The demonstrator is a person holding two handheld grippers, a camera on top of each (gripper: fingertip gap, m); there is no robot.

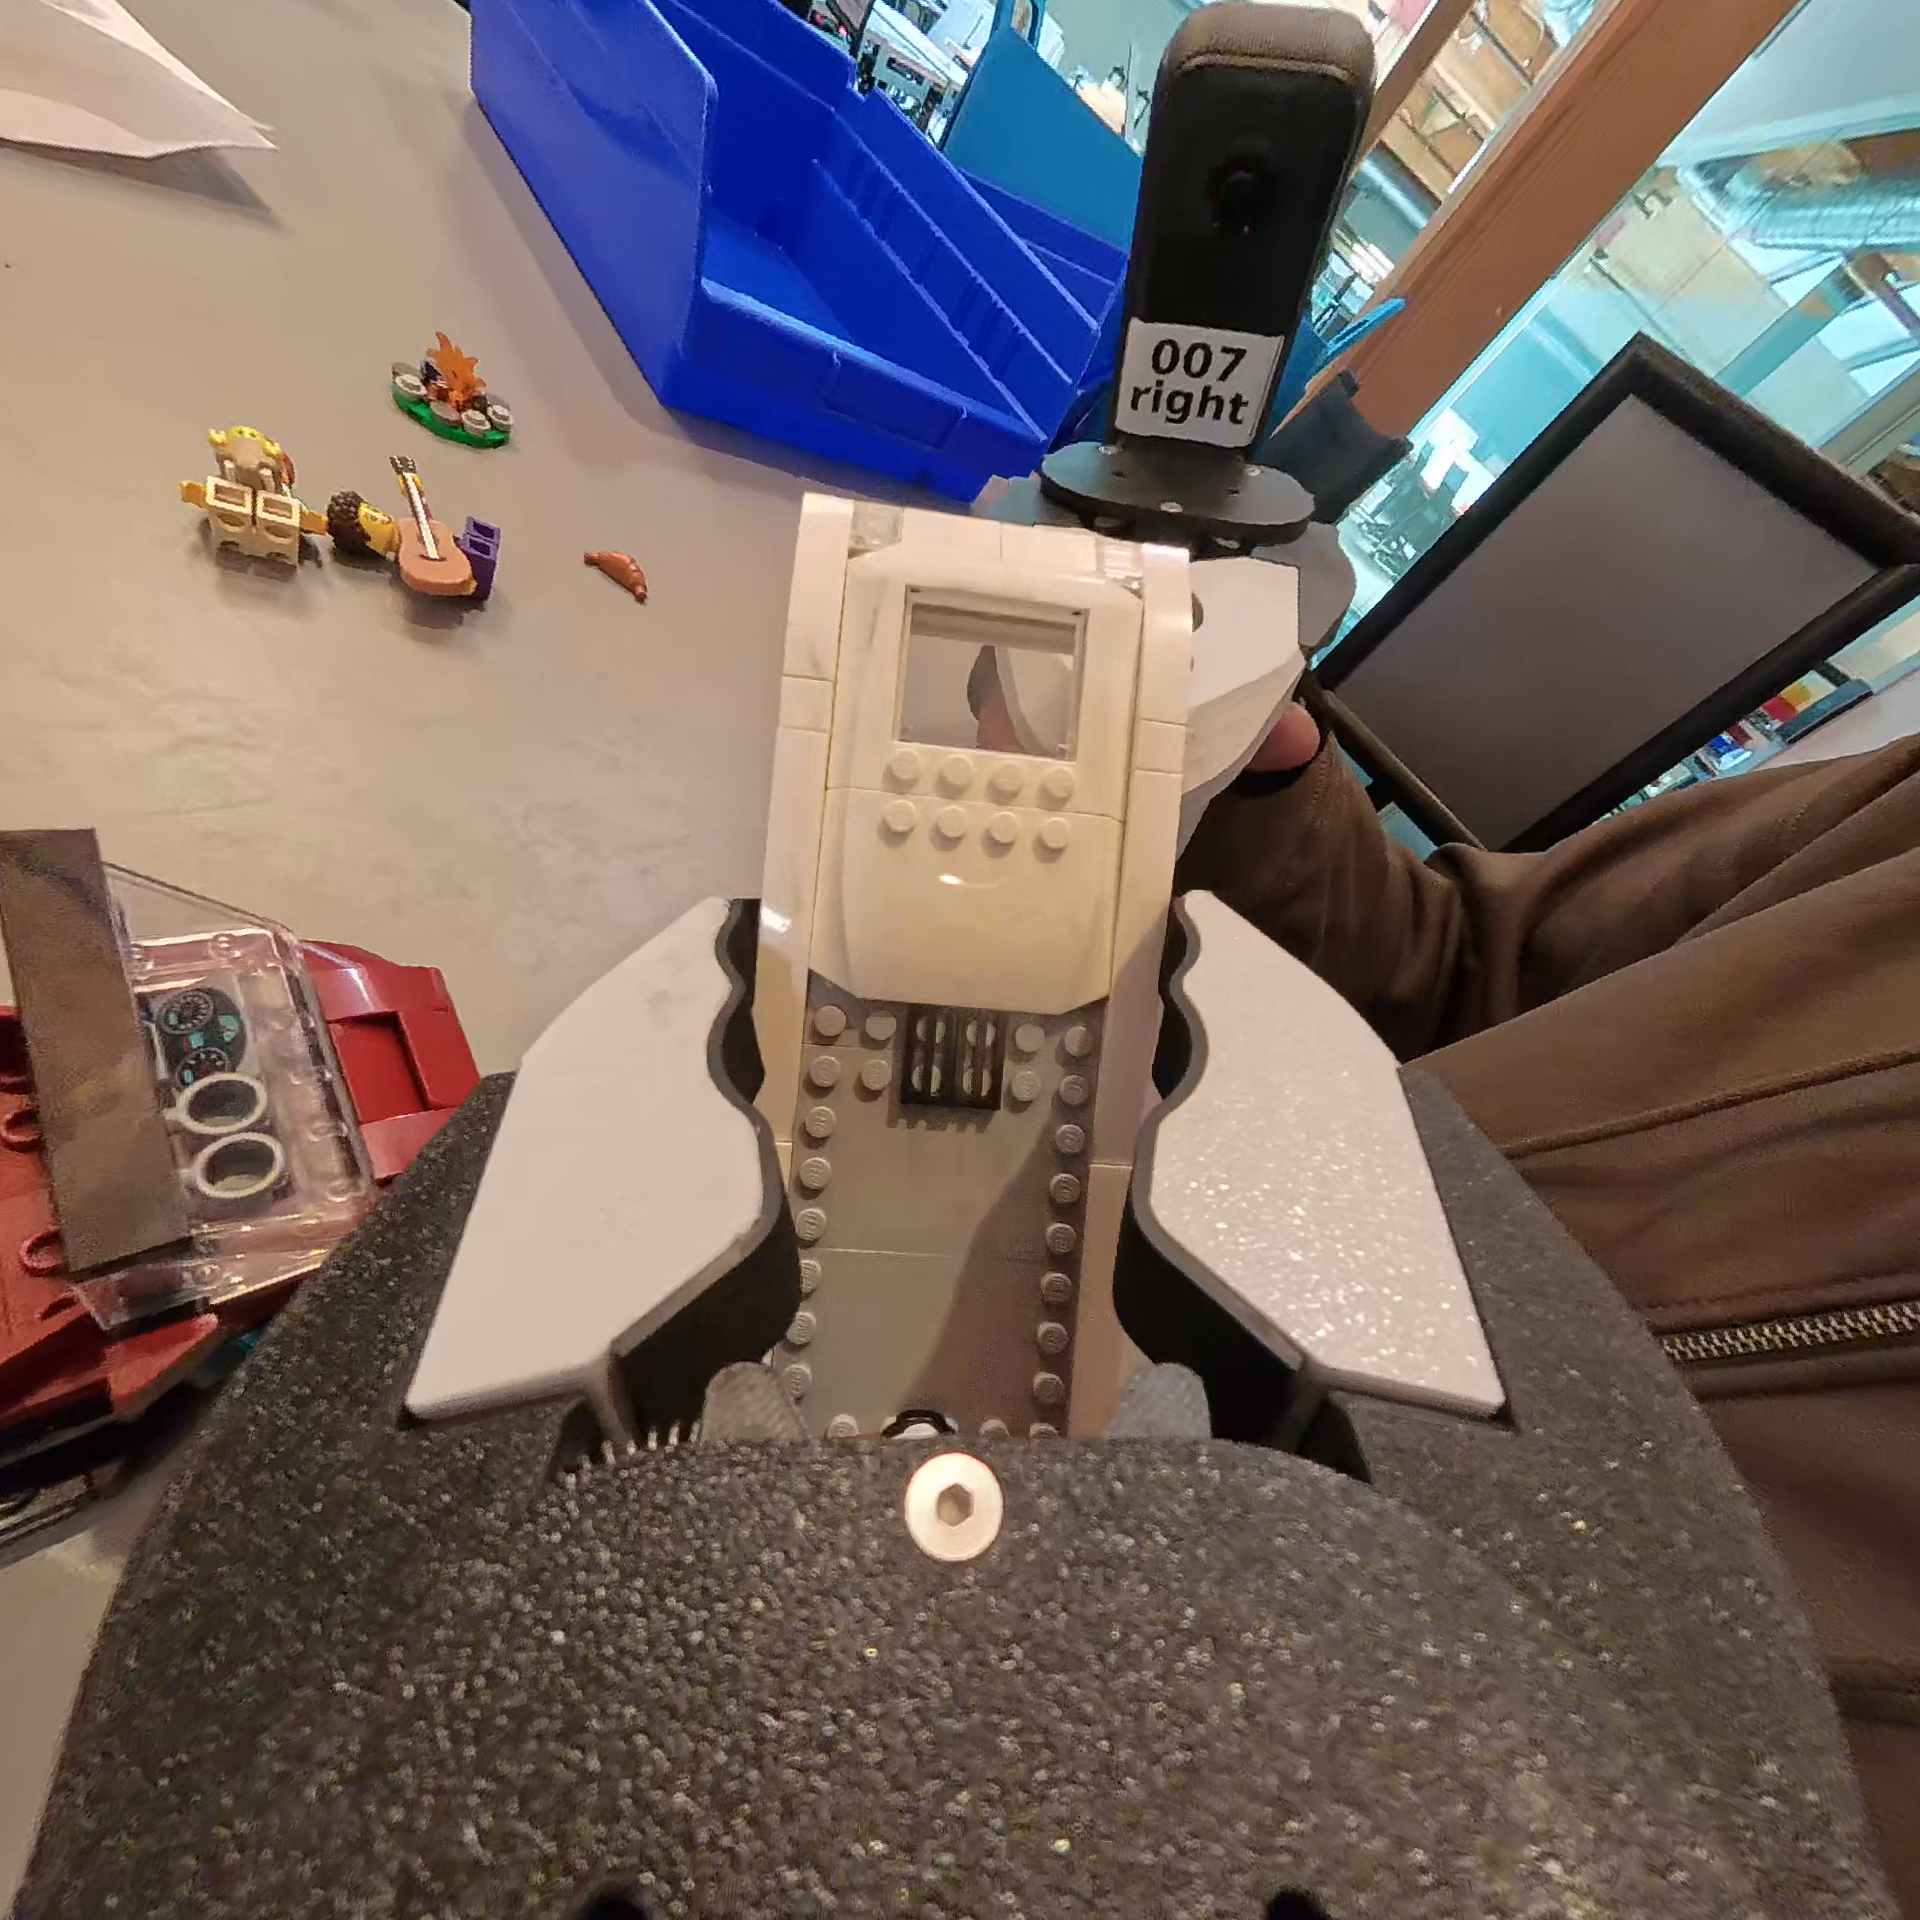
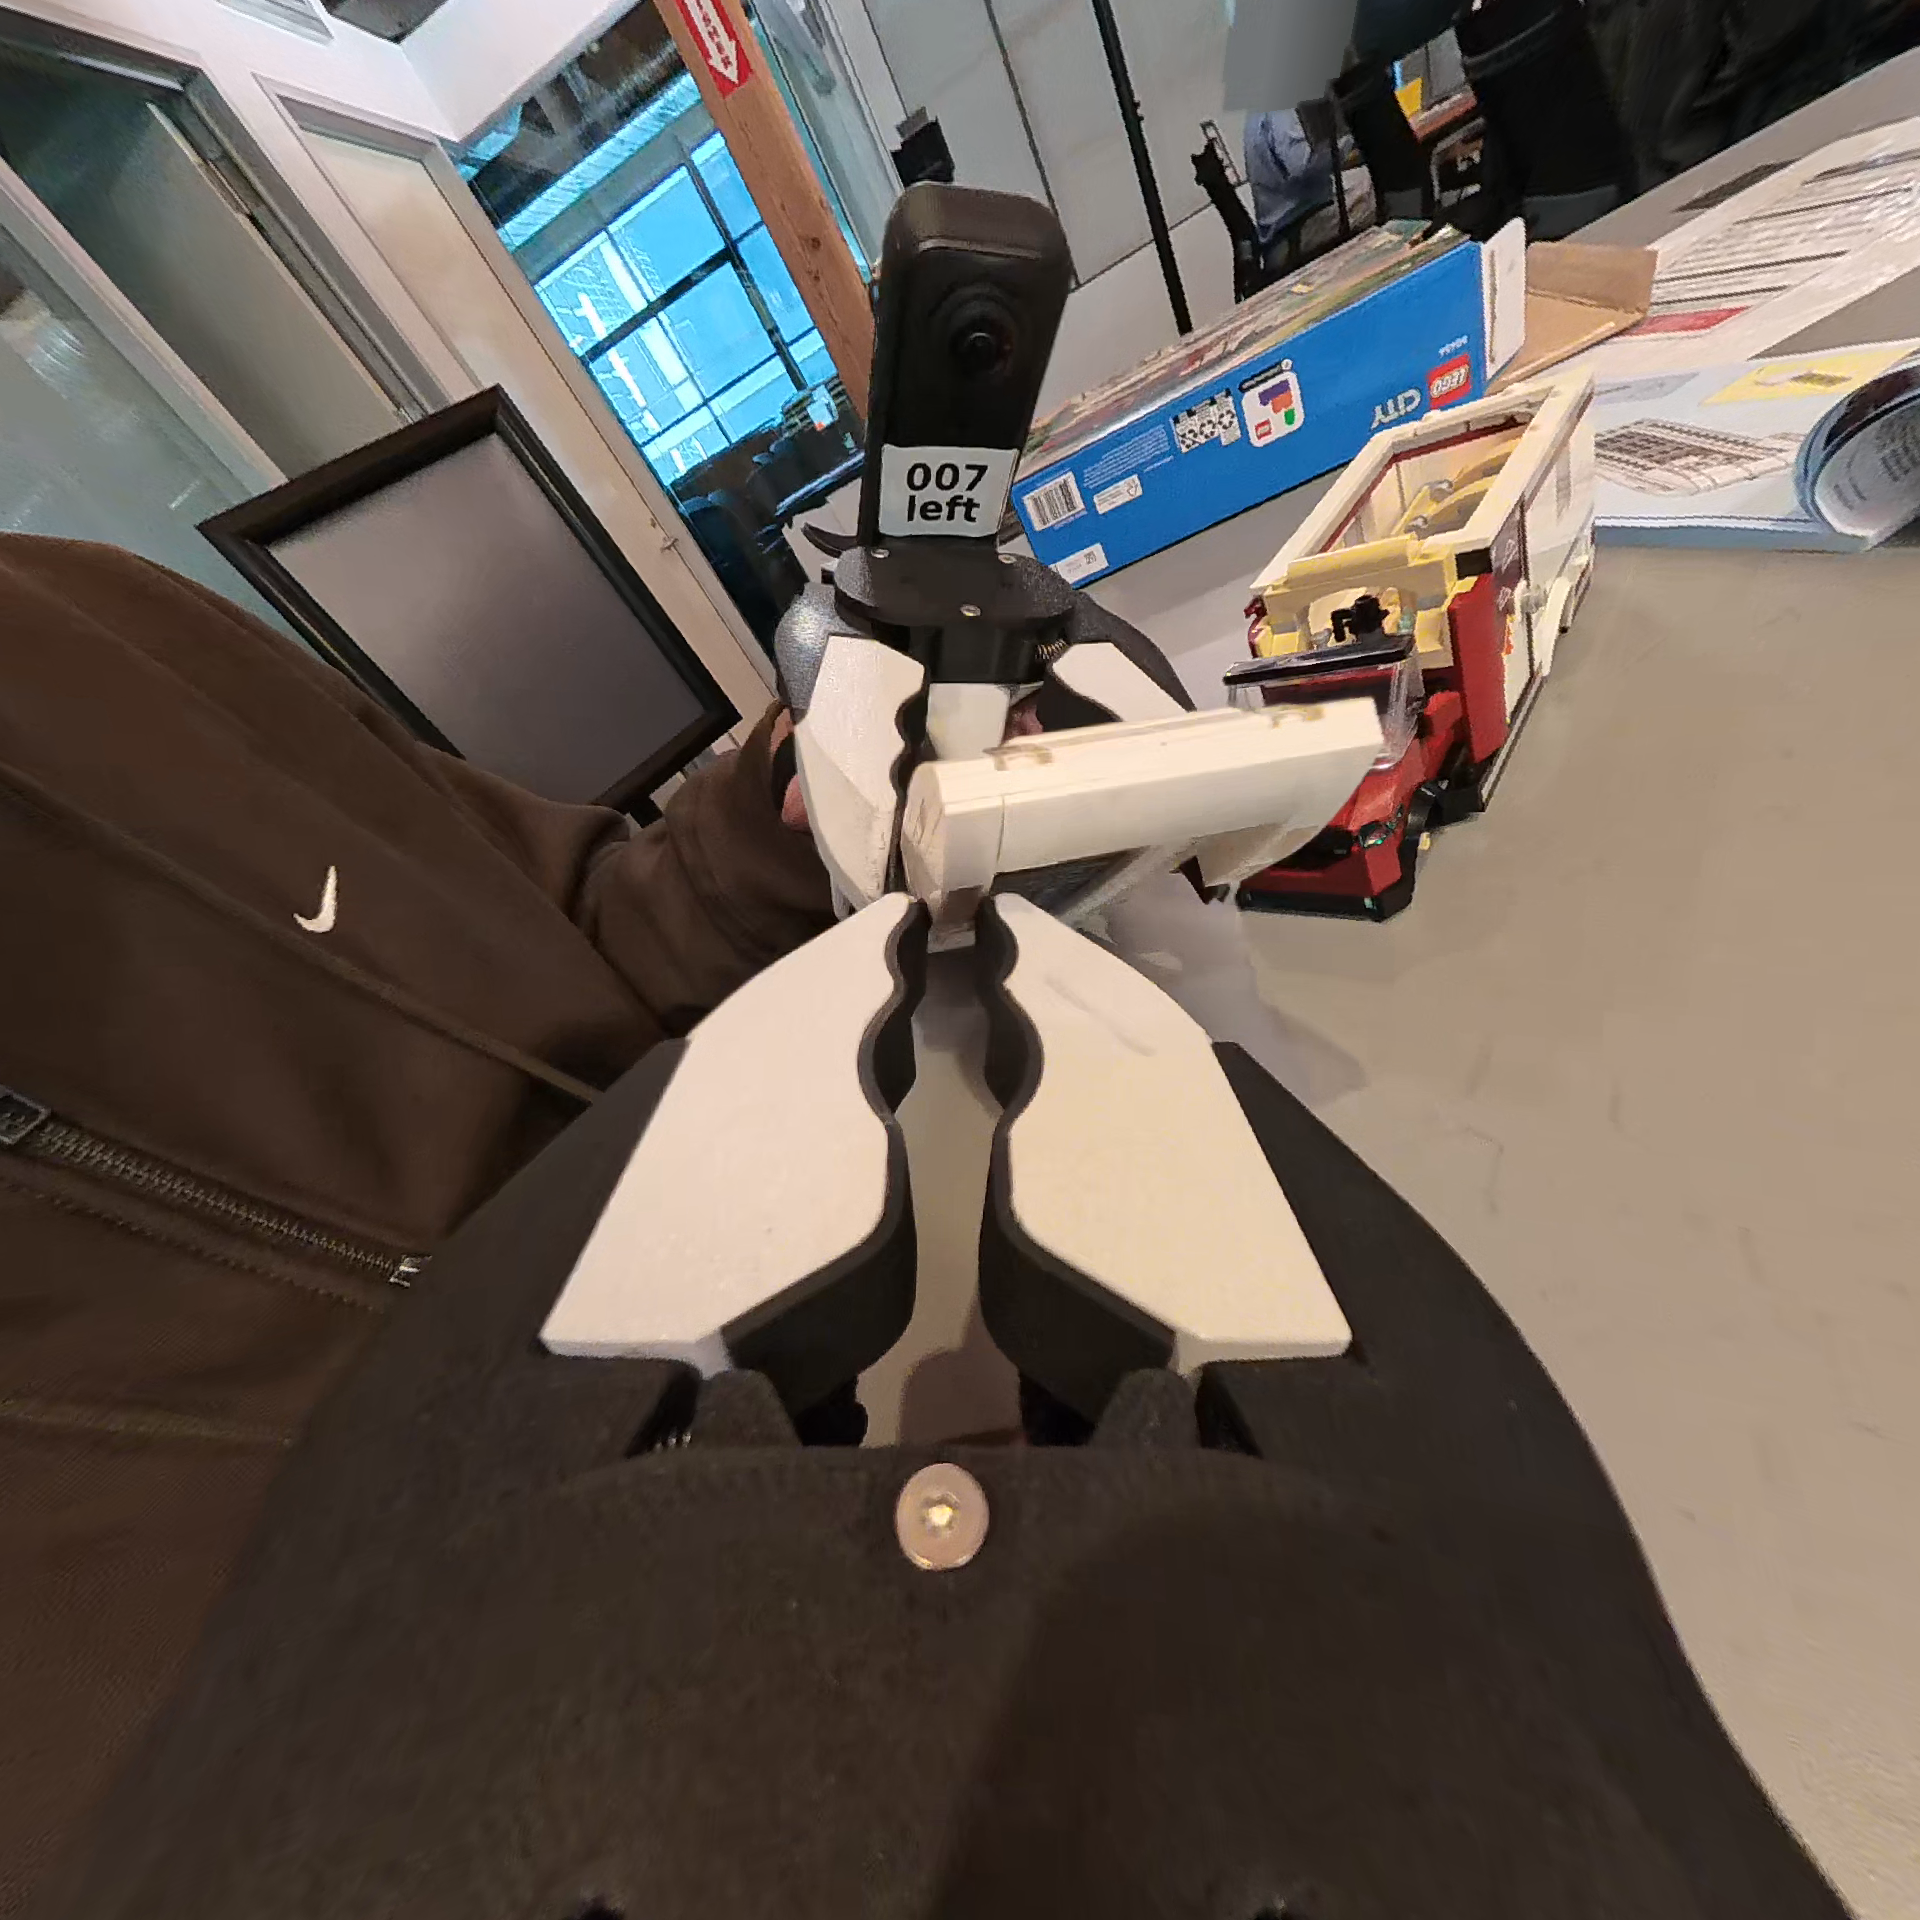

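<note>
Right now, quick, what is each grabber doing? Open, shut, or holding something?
Left gripper: clamped on the sides of the white brick roof piece.
Right gripper: nearly shut, pinching a small tab under that roof piece's end.

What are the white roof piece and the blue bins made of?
The roof piece looks like glossy hard plastic bricks: round studs, seams and a shine spot show. The blue bins look like moulded plastic, smooth and slightly shiny, with stiff ribbed walls.

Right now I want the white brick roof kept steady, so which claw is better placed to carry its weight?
Left, probably. The left claw grips the white brick roof across its full width, a finger on each long side. The right claw only pinches a small tab at the roof's end.
</note>
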